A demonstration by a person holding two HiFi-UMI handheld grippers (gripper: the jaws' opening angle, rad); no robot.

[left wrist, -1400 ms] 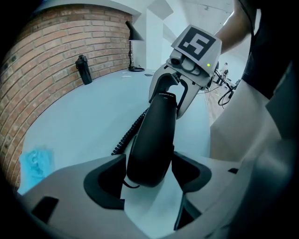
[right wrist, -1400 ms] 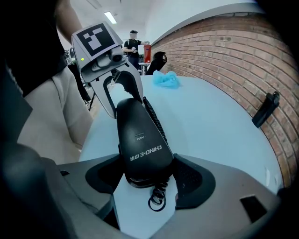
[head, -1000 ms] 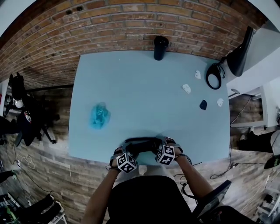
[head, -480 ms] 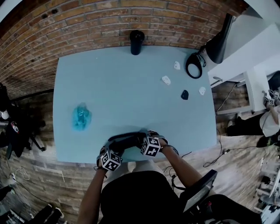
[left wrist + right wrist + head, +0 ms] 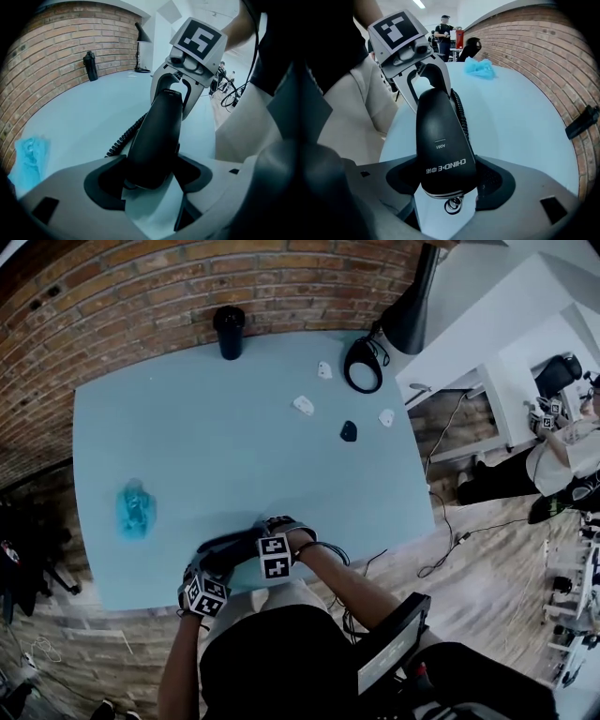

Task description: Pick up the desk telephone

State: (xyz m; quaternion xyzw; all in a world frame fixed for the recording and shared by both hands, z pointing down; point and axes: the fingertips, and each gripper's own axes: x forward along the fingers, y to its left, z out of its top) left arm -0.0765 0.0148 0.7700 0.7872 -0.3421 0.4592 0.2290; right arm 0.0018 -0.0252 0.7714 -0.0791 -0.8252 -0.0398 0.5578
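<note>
black telephone handset [image 5: 230,549], one end in left gripper [image 5: 149,176], other in right gripper [image 5: 447,180]

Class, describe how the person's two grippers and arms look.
Both the left gripper and right gripper have pale grey bodies, dark claw linings and a cube of black-and-white square markers. Forearms are bare; the top is black.

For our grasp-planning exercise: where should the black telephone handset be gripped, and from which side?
Grip the handset at its two rounded ends, coming in endwise from each side, as the left hand-held gripper and right hand-held gripper do. Its long, narrow body balances between two end grips, clear of the coiled cord.
</note>
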